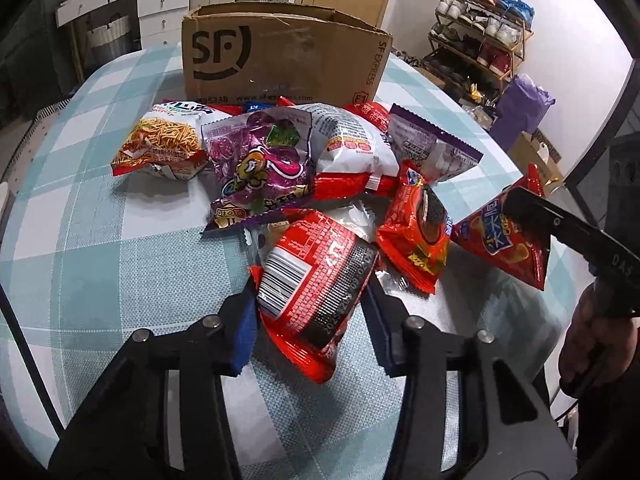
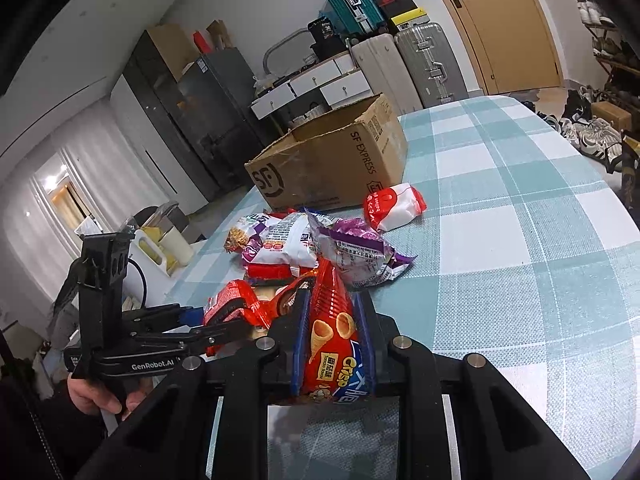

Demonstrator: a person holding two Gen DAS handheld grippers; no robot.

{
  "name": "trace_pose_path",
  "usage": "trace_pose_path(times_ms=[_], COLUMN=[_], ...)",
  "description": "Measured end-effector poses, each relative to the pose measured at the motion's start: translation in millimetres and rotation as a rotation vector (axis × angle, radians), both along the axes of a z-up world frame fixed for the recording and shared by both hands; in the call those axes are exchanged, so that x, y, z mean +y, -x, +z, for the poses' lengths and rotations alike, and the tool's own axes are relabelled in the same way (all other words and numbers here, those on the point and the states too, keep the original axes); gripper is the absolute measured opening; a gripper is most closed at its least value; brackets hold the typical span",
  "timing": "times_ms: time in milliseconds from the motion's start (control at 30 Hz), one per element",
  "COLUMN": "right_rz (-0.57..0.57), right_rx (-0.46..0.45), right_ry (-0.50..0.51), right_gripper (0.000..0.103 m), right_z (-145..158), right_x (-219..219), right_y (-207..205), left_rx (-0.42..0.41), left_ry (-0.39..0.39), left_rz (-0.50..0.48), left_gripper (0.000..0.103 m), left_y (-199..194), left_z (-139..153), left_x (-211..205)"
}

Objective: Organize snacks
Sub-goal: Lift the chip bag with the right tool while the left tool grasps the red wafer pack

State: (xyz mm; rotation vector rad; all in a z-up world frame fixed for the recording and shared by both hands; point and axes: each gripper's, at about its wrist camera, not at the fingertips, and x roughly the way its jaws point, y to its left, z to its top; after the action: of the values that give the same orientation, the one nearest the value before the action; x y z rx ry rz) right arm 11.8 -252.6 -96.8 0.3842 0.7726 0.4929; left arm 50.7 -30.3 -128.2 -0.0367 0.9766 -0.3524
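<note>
A heap of snack packets lies on the checked cloth in front of an open cardboard box (image 1: 280, 56) (image 2: 320, 160). My left gripper (image 1: 310, 284) (image 2: 216, 322) is shut on a red packet with a barcode (image 1: 316, 276) (image 2: 228, 304) at the near edge of the heap. The blue pads (image 1: 244, 320) press on both its sides. My right gripper (image 2: 332, 300) (image 1: 520, 200) is shut on a red cone-crisp bag (image 2: 332, 336) (image 1: 504, 244), held just right of the heap. Among the packets are a noodle snack bag (image 1: 160, 144), a purple sweets bag (image 1: 260, 168) and a red biscuit packet (image 1: 416, 236).
A red and white packet (image 2: 392, 204) lies alone beside the box. The table (image 2: 520, 240) has a teal checked cloth, bare to the right. Suitcases (image 2: 424, 64), drawers and a dark cabinet stand behind; a shoe rack (image 1: 480, 32) is at the far right.
</note>
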Motion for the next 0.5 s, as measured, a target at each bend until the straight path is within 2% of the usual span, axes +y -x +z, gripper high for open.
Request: trace_pose_path(times_ms=[500], right_rz=[0.013], right_rx=[-0.013], right_ry=[0.005], right_gripper=[0.016], right_z=[8], right_x=[4], right_y=[-1], left_rx=[-0.028], left_ry=[0.072], left_rz=[0.009], left_gripper=[0.043], left_y=[-1], left_z=[18], left_x=[5])
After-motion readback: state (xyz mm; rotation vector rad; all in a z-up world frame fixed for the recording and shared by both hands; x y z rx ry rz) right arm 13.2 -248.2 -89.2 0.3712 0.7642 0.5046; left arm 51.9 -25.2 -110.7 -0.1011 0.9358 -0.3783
